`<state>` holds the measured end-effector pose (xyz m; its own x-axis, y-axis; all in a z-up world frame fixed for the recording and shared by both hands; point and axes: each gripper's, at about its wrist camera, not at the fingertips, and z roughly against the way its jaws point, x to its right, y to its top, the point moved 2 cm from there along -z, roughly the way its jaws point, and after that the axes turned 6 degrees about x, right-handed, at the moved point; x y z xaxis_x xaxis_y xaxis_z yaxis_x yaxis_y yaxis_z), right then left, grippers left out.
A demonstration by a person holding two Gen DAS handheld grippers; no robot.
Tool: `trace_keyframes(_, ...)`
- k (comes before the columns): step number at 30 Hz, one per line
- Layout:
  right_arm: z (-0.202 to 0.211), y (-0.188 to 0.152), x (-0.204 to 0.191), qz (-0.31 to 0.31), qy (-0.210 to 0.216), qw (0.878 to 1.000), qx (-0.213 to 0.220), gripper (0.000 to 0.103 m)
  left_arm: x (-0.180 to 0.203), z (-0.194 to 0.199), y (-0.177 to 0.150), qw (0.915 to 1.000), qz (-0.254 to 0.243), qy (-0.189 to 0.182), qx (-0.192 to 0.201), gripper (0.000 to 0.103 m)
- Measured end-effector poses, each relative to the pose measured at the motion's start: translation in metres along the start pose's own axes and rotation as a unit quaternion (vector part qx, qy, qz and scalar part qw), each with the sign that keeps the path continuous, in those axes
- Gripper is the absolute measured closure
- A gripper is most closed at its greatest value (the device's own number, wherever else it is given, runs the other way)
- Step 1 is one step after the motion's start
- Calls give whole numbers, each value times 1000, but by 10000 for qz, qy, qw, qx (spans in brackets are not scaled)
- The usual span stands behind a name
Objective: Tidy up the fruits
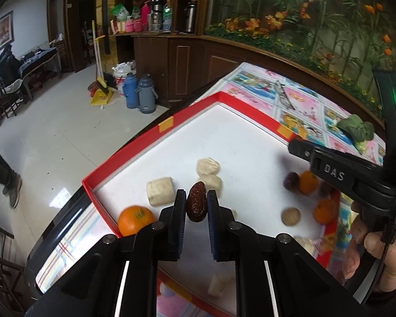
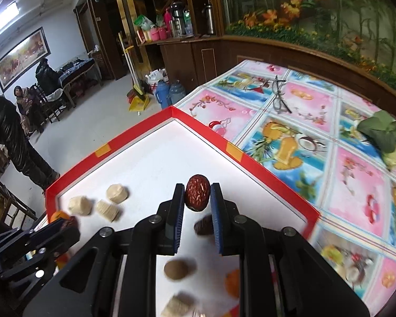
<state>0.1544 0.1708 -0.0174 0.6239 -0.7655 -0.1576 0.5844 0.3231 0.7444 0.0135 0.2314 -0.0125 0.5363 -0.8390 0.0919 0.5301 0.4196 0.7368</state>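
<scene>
Dates are pinched in both tools: the left hand-held gripper (image 1: 196, 204) has its black and blue pads pressed onto a wrinkled dark red dried date (image 1: 196, 202), held upright between them, and the right hand-held gripper (image 2: 197, 198) clamps a second wrinkled red-brown date (image 2: 197, 192) the same way. Both hover above a shallow red-rimmed cardboard tray with a white floor (image 1: 219, 95) that lies on a table covered by a pink and blue cartoon-print cloth (image 2: 356, 185). In the left wrist view, three pale beige cylindrical pastry pieces (image 1: 160, 190) lie on the tray floor just beyond the left tool, and a round orange tangerine (image 1: 136, 220) sits in the tray's near left corner against the rim. To the right in that view, the right tool reaches in above a small cluster of another tangerine (image 1: 308, 182) touching a dark red date (image 1: 291, 181), with a further tangerine (image 1: 325, 210) and a round tan walnut (image 1: 291, 216) nearer the camera; the person's hand (image 1: 375, 251) grips that tool's handle. In the right wrist view, one more dark date (image 2: 203, 225), blurred, lies on the tray under the right tool. On the cloth beyond the tray lie a pair of thin-framed glasses (image 2: 279, 95) and a leafy green vegetable (image 2: 385, 132). Across the tiled floor (image 1: 66, 142), blue and grey thermos flasks (image 1: 140, 93) stand beside a dark wooden cabinet (image 1: 182, 60).
</scene>
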Motion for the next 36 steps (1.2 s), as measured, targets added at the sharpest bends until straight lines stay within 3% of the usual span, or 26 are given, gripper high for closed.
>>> trace_keyframes(4, -15, 1, 8, -41, 3, 9998, -213, 81, -3, -9, 3, 9997, 9, 220, -81, 89)
trace_keyframes(6, -23, -2, 7, 94, -69, 9993, -369, 79, -2, -10, 1, 9992, -46, 374, -106, 72)
trace_keyframes(7, -24, -2, 8, 104, -90, 9991, -397, 65, -2, -10, 0, 9990, -59, 414, -132, 47)
trace_keyframes(8, -24, -3, 9, 103, -122, 9990, -416, 43, -2, -9, -1, 9990, -55, 431, -138, 33)
trace_keyframes(10, -19, -4, 12, 91, -277, 9990, -341, 30, -3, -3, -2, 9989, -36, 460, -69, 32)
trace_keyframes(12, -6, -5, 16, 70, -312, 9992, -255, 30, -3, 8, -2, 9988, -11, 480, -1, 32)
trace_keyframes(14, 17, -6, 22, 42, -377, 9992, -107, 30, -2, 18, -2, 9989, 47, 448, 97, 22)
trace_keyframes(16, 42, -11, 27, 15, -447, 9990, 34, 26, 0, 28, -6, 9993, 69, 343, 95, 20)
trace_keyframes(19, 77, -27, 35, -34, -448, 9989, 133, 0, 8, 40, -15, 9997, 35, 232, 68, 20)
trace_keyframes(21, 104, -45, 36, 75, -419, 9989, 179, 0, 15, 49, -22, 9997, -46, 203, 112, 17)
trace_keyframes(25, 149, -79, 37, 210, -435, 9985, 261, 0, 26, 69, -34, 9989, -269, 241, 298, 1)
trace_keyframes(30, 189, -112, 31, 432, -329, 9976, 420, 0, 35, 86, -44, 9982, -335, 157, 470, 1)
trace_keyframes(36, 206, -140, 15, 939, -402, 9939, 420, 0, 46, 94, -48, 9974, -502, 99, 513, 1)
